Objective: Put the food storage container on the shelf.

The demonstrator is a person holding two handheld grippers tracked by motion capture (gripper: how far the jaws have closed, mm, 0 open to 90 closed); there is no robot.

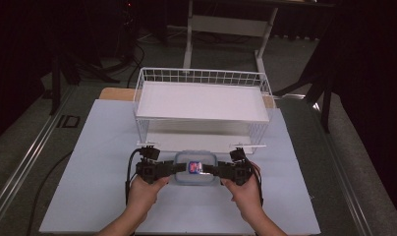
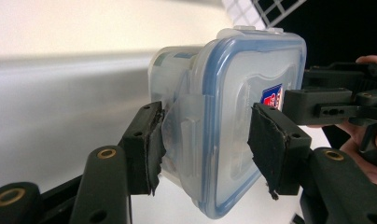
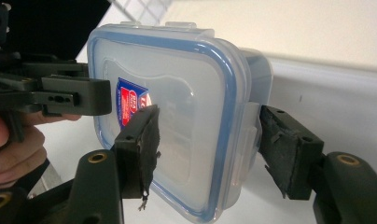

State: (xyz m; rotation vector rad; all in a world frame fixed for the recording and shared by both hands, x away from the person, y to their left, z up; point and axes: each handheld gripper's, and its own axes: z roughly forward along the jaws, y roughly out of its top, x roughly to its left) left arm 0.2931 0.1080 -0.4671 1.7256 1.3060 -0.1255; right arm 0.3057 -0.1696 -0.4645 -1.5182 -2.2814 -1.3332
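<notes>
A clear plastic container (image 1: 196, 178) with a blue-rimmed lid and a red and blue sticker (image 1: 193, 167) sits on the pale mat, just in front of the wire rack. My left gripper (image 1: 179, 168) is shut on its left edge. In the left gripper view one pad (image 2: 147, 144) presses the side latch flap and the other pad (image 2: 270, 144) rests on the lid of the container (image 2: 233, 116). My right gripper (image 1: 211, 170) is shut on the right edge. Its pads (image 3: 142, 140) pinch the lid and side latch of the container (image 3: 186, 93).
A white wire rack (image 1: 201, 78) with a flat white shelf stands across the far half of the mat (image 1: 103, 147). Bare mat lies to the left and right of the hands. Beyond the table are dark floor, stand legs and cables.
</notes>
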